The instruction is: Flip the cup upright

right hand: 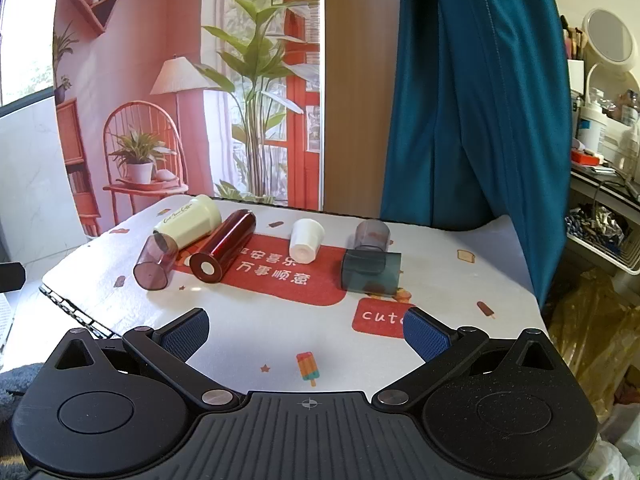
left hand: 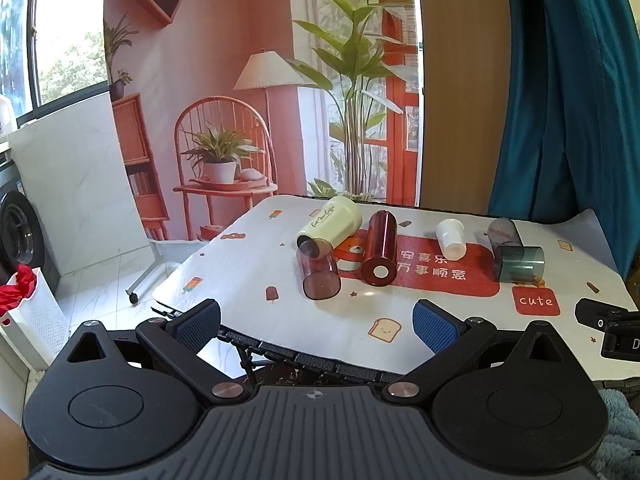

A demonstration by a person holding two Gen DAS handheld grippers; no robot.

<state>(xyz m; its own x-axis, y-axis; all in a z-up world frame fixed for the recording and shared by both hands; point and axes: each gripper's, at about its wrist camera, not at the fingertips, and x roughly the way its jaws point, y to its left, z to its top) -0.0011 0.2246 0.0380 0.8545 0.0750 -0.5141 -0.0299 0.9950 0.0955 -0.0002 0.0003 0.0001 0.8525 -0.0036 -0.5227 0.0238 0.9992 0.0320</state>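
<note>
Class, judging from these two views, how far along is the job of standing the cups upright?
Done: nothing; the cream cup, red cup and white cup lie on their sides. In hand: nothing; the left hand-held gripper and right hand-held gripper are open and empty. Left: every cup.

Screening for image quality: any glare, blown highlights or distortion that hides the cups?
Left wrist view: window blown out at upper left, fisheye bends the table edge; cups stay sharp. Right wrist view: even daylight, dark red tumbler shows a thin glare streak, nothing hidden.
</note>
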